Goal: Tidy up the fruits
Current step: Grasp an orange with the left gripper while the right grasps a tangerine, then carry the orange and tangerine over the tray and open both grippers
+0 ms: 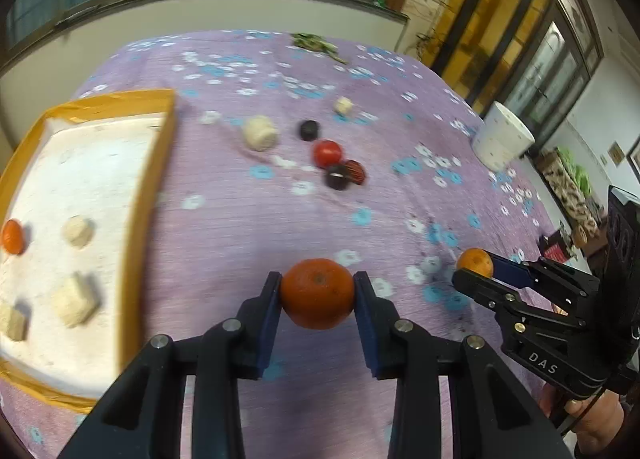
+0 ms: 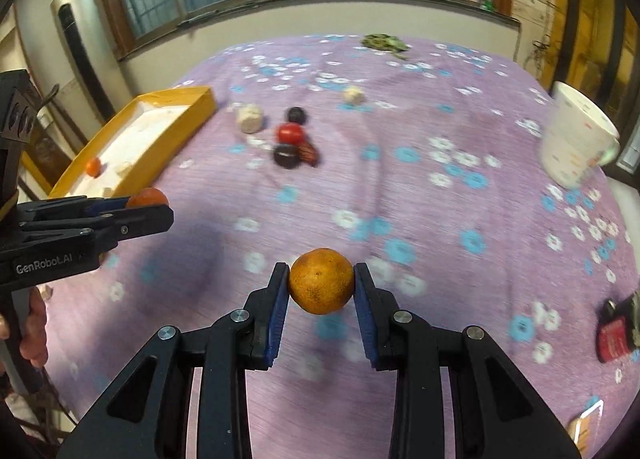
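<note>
Orange fruits number three: a deep-orange tangerine [image 1: 317, 293] clamped in the left gripper [image 1: 318, 291], a paler orange [image 2: 322, 281] clamped in the right gripper [image 2: 321, 283], both above the purple flowered cloth [image 1: 360, 399], and one small one [image 1: 13, 236] in the yellow-rimmed tray [image 1: 156, 163]. Out on the cloth lie one red fruit [image 1: 327, 153], two dark ones and two pale lumps. Readable writing: "GenRobot.AI" on the left gripper's body, "DAS" on the right's.

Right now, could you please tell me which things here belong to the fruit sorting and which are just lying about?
Job: deep orange tangerine in left claw; paler speckled orange in right claw; yellow-rimmed white tray; red tomato-like fruit.

Lying about: white spotted mug; green leafy sprig.
</note>
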A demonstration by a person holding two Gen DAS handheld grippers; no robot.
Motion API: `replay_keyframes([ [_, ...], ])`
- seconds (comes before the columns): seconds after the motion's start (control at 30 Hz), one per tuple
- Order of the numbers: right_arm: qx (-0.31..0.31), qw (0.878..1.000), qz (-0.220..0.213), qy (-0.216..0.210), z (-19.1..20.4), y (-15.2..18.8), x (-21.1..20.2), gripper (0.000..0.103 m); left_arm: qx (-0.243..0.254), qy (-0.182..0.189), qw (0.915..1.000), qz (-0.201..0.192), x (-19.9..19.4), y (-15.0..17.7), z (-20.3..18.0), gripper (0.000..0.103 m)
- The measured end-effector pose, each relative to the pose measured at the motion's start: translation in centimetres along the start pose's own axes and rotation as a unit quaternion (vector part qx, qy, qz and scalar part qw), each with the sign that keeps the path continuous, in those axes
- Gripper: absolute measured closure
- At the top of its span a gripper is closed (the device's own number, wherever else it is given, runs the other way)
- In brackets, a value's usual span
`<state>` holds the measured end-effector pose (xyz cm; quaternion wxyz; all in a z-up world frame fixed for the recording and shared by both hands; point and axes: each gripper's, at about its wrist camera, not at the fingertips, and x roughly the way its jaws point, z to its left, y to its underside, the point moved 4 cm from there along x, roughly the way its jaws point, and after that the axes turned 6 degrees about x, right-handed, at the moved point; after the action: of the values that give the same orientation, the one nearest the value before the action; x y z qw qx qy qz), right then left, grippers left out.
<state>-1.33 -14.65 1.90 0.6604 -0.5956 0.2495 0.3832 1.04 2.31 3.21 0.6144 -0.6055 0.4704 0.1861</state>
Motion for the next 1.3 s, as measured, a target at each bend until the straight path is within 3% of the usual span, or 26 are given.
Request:
replay_keyframes([
  [0.4,-0.052,0.997,0.0,-0.062,11.0,-5.4,3.8,0.072,-0.056,-0.052,0.9966,-0.03,-4.1,-0.1,10.8,0.065],
  [0.77,-0.102,0.989,0.013,-0.104,22.1,-10.1,9.5,0.072,-0.089,-0.123,0.988,-0.028,-4.5,-2.0,22.4,0.065],
  [0.97,-0.093,0.99,0.044,-0.101,24.4,-11.2,13.9,0.072,-0.101,-0.138,0.9853,-0.003,-2.3,-3.2,26.5,0.065],
  [1.3,-0.096,0.988,0.082,-0.088,25.5,-11.1,17.6,0.072,-0.095,-0.129,0.9867,0.028,0.6,-3.6,27.9,0.065],
])
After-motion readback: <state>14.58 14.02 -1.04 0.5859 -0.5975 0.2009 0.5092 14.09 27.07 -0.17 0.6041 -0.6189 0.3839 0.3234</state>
